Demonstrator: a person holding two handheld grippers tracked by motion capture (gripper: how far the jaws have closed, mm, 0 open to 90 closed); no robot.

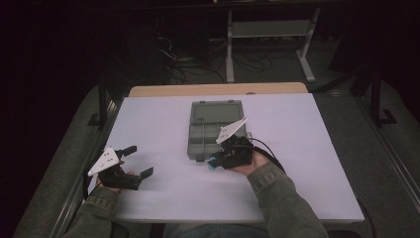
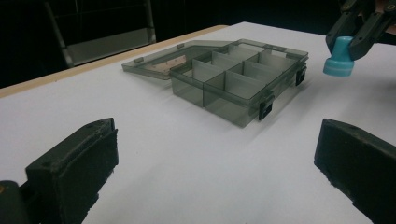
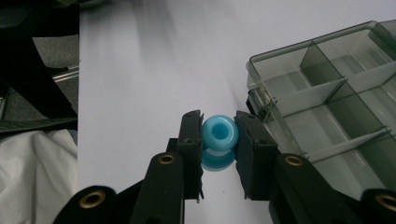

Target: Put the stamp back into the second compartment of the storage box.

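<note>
A small light-blue spool-shaped piece (image 3: 219,135) with a hole through it sits between the jaws of my right gripper (image 3: 219,140), which is shut on it just above the white tabletop. The same blue piece (image 2: 339,59) hangs in the right gripper (image 1: 214,162) in the other views. Beside it lies a smoky grey compartment box (image 1: 215,130) with its lid folded open behind; its cells (image 3: 336,107) look empty. My left gripper (image 1: 137,161) rests open near the table's left front, its fingers (image 2: 77,168) wide apart with nothing between them, aimed toward the box (image 2: 233,84).
The white table (image 1: 307,163) has a wooden strip (image 1: 218,89) at its far edge. Dark floor, cables and a white metal frame (image 1: 270,34) lie beyond it. A person's sleeve (image 1: 282,198) enters from the bottom right.
</note>
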